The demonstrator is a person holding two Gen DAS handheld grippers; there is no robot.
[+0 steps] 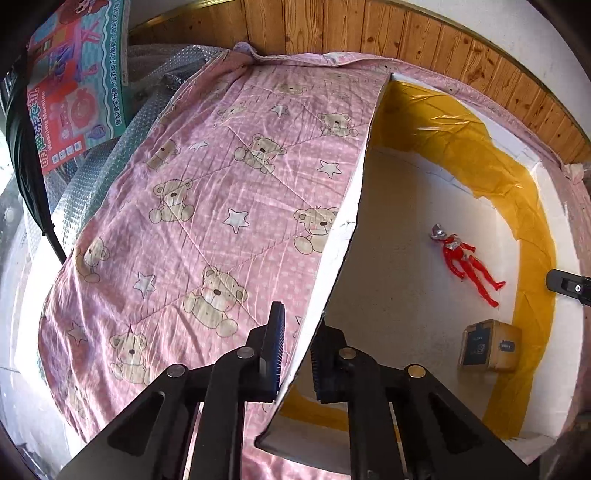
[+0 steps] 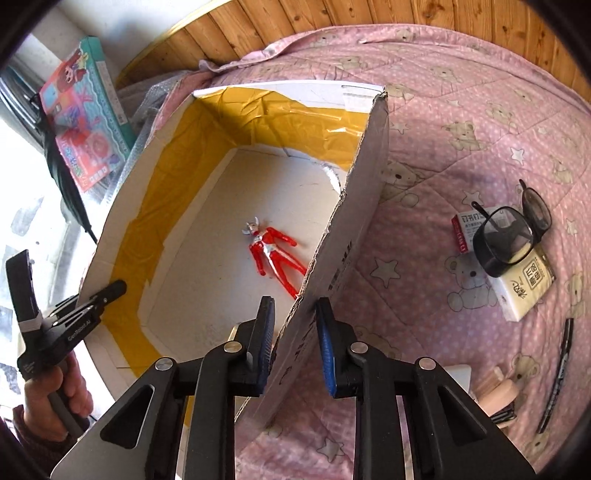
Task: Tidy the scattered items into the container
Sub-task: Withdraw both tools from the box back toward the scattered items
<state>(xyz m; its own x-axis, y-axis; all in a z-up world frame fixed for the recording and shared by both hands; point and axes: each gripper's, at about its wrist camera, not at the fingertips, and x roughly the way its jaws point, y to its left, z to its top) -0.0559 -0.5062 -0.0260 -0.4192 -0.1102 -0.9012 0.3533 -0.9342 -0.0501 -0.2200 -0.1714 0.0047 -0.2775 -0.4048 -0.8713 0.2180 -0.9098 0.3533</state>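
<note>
A large white cardboard box (image 1: 532, 206) lined with yellow tape lies open on a pink bear-print quilt (image 1: 207, 192). Inside lie a red toy figure (image 1: 467, 266) and a small brown carton (image 1: 489, 345). My left gripper (image 1: 301, 317) pinches one box wall between its blue pads. My right gripper (image 2: 294, 301) is shut on the opposite wall (image 2: 365, 206); the red figure (image 2: 275, 254) lies just beyond it. On the quilt to the right lie black glasses (image 2: 509, 236), a staple box (image 2: 467, 230), a tissue pack (image 2: 521, 291) and a black pen (image 2: 557, 373).
A colourful toy-washing-machine box (image 1: 74, 85) leans on bubble wrap (image 1: 110, 177) at the bed's far side, under wood panelling (image 1: 332, 26). A pinkish round item (image 2: 496, 395) lies near the pen. A hand (image 2: 55, 398) holds the left gripper's handle.
</note>
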